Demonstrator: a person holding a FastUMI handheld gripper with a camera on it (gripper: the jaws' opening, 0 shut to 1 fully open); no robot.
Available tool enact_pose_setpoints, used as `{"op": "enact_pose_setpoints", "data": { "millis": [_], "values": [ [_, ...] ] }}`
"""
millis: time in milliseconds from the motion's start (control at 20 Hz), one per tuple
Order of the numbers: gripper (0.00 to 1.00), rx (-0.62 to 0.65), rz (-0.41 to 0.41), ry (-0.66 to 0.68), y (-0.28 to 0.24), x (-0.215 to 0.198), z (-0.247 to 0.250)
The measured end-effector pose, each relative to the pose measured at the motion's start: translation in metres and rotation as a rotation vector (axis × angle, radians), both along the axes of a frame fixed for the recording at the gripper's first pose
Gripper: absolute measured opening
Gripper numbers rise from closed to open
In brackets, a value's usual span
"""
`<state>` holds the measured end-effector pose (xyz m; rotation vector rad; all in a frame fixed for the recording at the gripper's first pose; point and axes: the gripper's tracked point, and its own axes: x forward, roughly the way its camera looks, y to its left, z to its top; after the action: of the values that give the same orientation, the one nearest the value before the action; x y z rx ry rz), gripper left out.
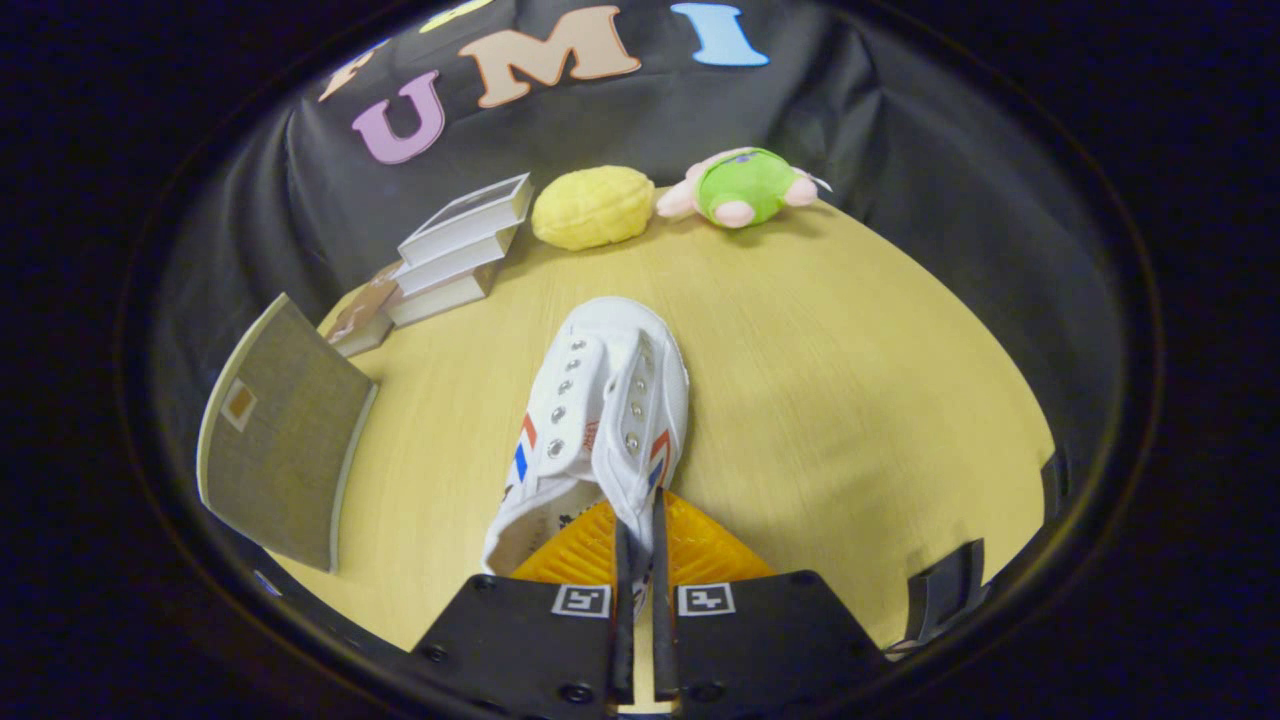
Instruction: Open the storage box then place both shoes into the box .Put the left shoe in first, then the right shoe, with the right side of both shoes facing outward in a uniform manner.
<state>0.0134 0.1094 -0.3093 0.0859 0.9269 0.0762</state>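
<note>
Gripping white shoe (600, 420) in claw (640, 545), books (455, 255), plush toys (745, 187) beyond.

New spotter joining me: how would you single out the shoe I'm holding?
On the round wooden table, look just ahead of the gripper. The white canvas shoe is pinched at its heel collar between the orange fingers. Its red and blue side stripes set it apart.

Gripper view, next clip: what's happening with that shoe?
The hand-held gripper is shut on the white shoe, its fingers pinching the right side of the heel collar, toe pointing away over the wooden table. The storage box stands to the left with its lid raised. Books, a yellow toy and a green plush sit beyond.
</note>
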Motion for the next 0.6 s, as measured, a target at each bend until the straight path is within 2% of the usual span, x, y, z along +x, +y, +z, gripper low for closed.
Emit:
{"op": "enact_pose_setpoints", "data": {
  "millis": [400, 600],
  "values": [
    [0.05, 0.375, -0.183, 0.004, -0.011, -0.001, 0.001],
    [0.05, 0.485, -0.248, 0.002, -0.020, 0.000, 0.002]
  ]
}}
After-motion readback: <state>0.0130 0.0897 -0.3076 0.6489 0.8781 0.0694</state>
